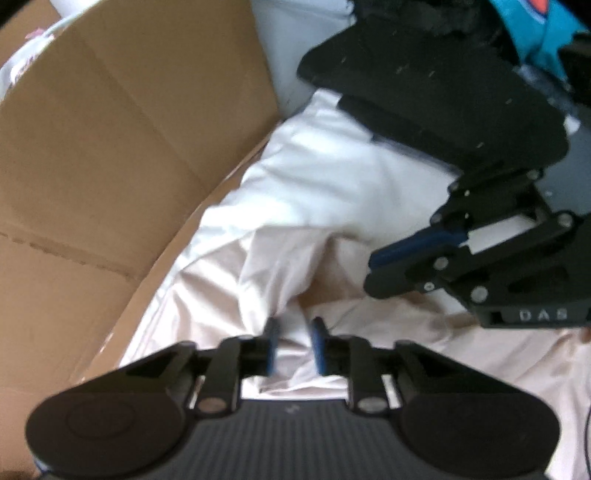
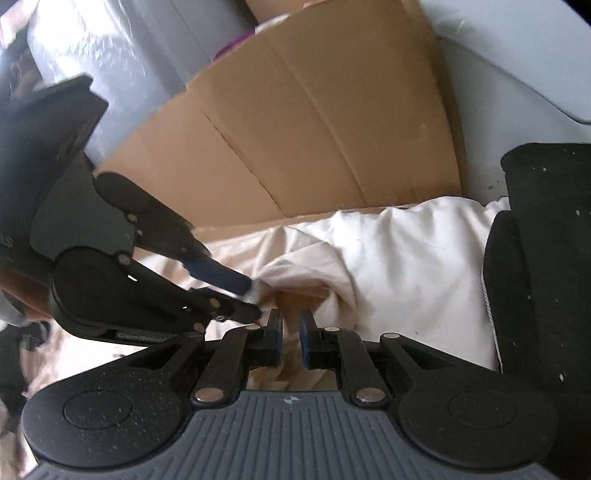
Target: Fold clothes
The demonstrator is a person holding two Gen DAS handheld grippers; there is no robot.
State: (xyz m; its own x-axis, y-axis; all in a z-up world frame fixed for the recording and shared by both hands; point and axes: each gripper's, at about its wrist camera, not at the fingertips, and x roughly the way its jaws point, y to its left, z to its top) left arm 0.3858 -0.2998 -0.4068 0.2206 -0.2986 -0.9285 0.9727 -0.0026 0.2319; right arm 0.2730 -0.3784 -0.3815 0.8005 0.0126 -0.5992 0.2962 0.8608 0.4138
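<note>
A crumpled cream-white garment (image 1: 332, 184) (image 2: 406, 258) lies in front of both grippers. In the left wrist view my left gripper (image 1: 296, 343) points down at a ridge of this cloth. Its blue pads (image 1: 319, 343) stand apart, and cloth shows in the gap without being pressed. The right wrist view shows the left gripper (image 2: 253, 300) from the side, tips spread beside a fold edge. My right gripper (image 2: 290, 332) (image 1: 371, 273) hovers close by over the same fold. Its jaws are only narrowly apart, with nothing pinched.
A flattened cardboard box (image 1: 110, 147) (image 2: 314, 129) leans along the far side of the garment. A stack of folded black clothes (image 1: 424, 92) (image 2: 546, 240) sits beside it, with a blue garment (image 1: 535, 33) behind. Grey plastic-wrapped bulk (image 2: 110, 48) stands at the back.
</note>
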